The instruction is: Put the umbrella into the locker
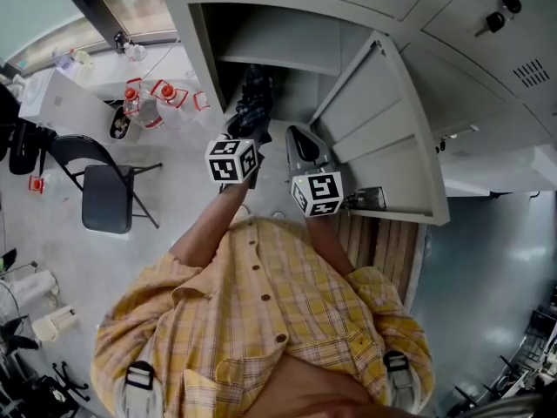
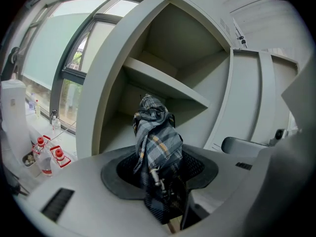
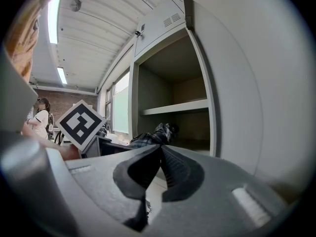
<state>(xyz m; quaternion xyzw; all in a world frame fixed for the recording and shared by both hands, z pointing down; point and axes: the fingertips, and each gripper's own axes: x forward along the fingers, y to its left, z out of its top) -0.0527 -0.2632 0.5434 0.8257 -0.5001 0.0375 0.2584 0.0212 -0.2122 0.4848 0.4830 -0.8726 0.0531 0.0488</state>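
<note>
Left gripper [image 2: 160, 184] clamps folded grey plaid umbrella [image 2: 157, 142], right gripper [image 3: 160, 154] pinched closed, empty. Nxt imo: push it into open grey metal locker [image 2: 98, 107].

You have both arms stretched forward, side by side, with the two grippers close together in front of your chest. Your left gripper [image 2: 159, 181] leads slightly, its jaws clamped on the folded umbrella [image 2: 157, 142], which sticks out ahead between them. Your right gripper [image 3: 160, 149] sits just beside it on the right, its jaws pressed together at the tips with nothing between them.
</note>
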